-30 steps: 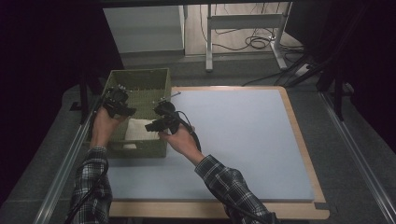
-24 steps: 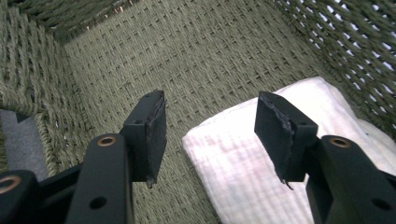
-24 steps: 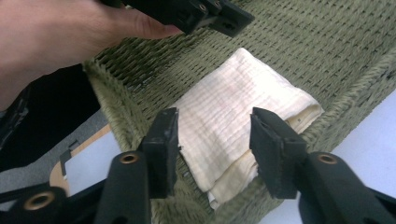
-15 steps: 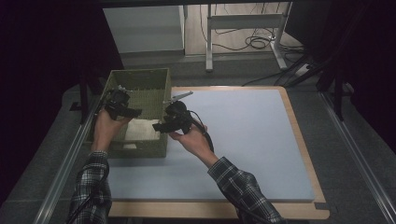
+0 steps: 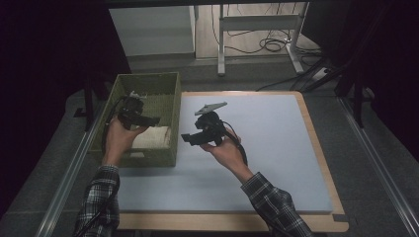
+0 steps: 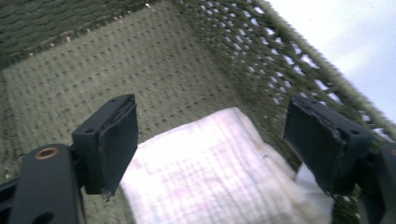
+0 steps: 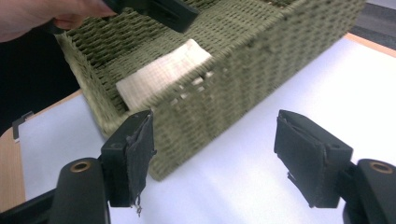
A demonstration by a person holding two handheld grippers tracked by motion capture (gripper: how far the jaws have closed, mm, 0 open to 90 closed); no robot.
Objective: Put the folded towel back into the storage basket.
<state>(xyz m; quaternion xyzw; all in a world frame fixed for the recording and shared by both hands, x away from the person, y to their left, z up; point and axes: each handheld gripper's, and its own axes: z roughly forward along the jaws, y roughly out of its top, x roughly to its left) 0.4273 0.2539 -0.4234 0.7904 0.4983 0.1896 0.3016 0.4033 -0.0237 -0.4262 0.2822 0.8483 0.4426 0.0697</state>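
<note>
White cloth in your green basket

You have a folded white cloth (image 6: pixel 219 172), faintly checked, lying flat on the floor of the olive-green woven basket (image 5: pixel 163 155), pressed into the near corner against the wall facing the mat. The open-topped basket stands upright at the left edge of your pale blue mat (image 5: pixel 267 148).

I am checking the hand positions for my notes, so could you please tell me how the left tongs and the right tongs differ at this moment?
The left tongs hang over the green woven basket, above the folded white cloth; the right tongs hang over the pale mat beside the basket. The right tongs carry a grey plate on top; I see none on the left tongs. Both are open and empty.
</note>
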